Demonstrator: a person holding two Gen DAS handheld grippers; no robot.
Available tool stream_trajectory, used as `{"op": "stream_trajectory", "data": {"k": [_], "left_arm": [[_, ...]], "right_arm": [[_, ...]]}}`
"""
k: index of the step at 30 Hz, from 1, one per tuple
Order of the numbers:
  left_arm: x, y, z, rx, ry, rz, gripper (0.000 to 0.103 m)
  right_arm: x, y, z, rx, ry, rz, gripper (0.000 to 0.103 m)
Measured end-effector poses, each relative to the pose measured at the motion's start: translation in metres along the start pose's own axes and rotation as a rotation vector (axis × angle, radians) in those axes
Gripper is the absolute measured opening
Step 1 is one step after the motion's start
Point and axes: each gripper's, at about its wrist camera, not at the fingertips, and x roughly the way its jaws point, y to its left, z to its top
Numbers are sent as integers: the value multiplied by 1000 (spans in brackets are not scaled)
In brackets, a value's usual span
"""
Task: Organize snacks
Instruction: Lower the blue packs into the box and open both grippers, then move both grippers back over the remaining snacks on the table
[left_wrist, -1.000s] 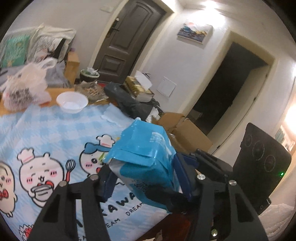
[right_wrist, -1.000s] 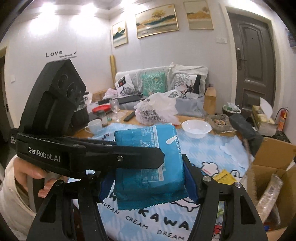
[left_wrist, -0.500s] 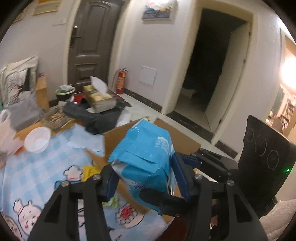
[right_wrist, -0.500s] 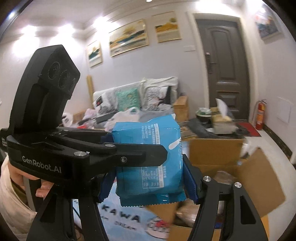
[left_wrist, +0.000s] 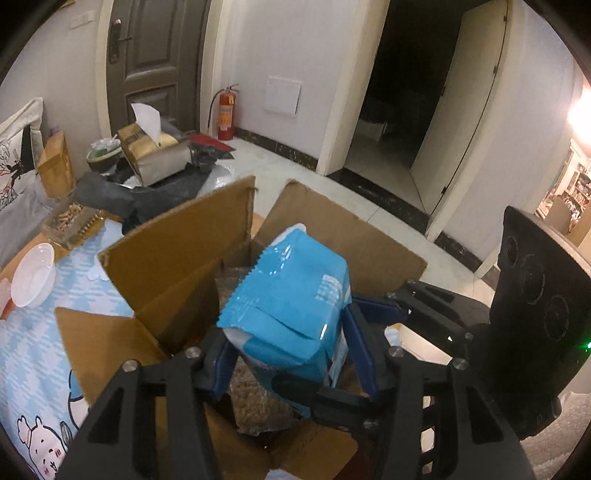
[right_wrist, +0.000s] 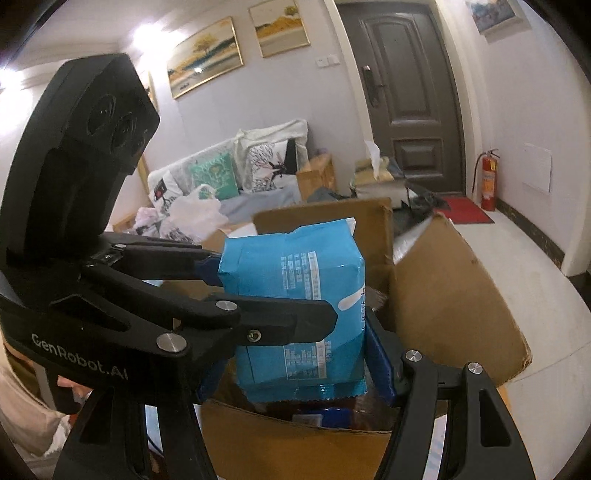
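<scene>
A blue snack bag is clamped by both grippers at once and hangs over the open cardboard box. My left gripper is shut on the bag's sides. My right gripper is shut on the same blue bag from the other direction. The box stands with its flaps up; other snack packets lie inside under the bag. The left gripper's body crosses the right wrist view on the left.
The box sits at the edge of a table with a blue checked cartoon cloth. A white bowl and a tissue box lie beyond. A sofa with cushions, a dark door and a fire extinguisher stand behind.
Both grippers have carried the blue bag from over the tablecloth to the right. It now hangs over the open box and is lower between the flaps.
</scene>
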Motion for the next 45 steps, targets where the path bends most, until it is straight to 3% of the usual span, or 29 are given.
{"op": "stream_trajectory", "data": {"k": [10, 22, 27, 35, 39, 45], "left_arm": [[-7, 9, 0, -27, -16, 31, 54], [-79, 37, -20, -82, -142, 44, 63], [-123, 62, -43, -124, -208, 82, 64], [-192, 119, -107, -222, -279, 227, 70], [-206, 143, -137, -268, -276, 268, 70], [-190, 175, -179, -346, -239, 275, 70]], "right_arm": [[7, 1, -3, -28, 12, -29, 63], [-2, 31, 10, -52, -16, -61, 68], [-6, 73, 18, -120, -31, -42, 68], [15, 163, 26, -262, -14, 22, 68], [34, 202, 19, -319, 25, 67, 66], [73, 238, -8, -370, 139, 117, 51]]}}
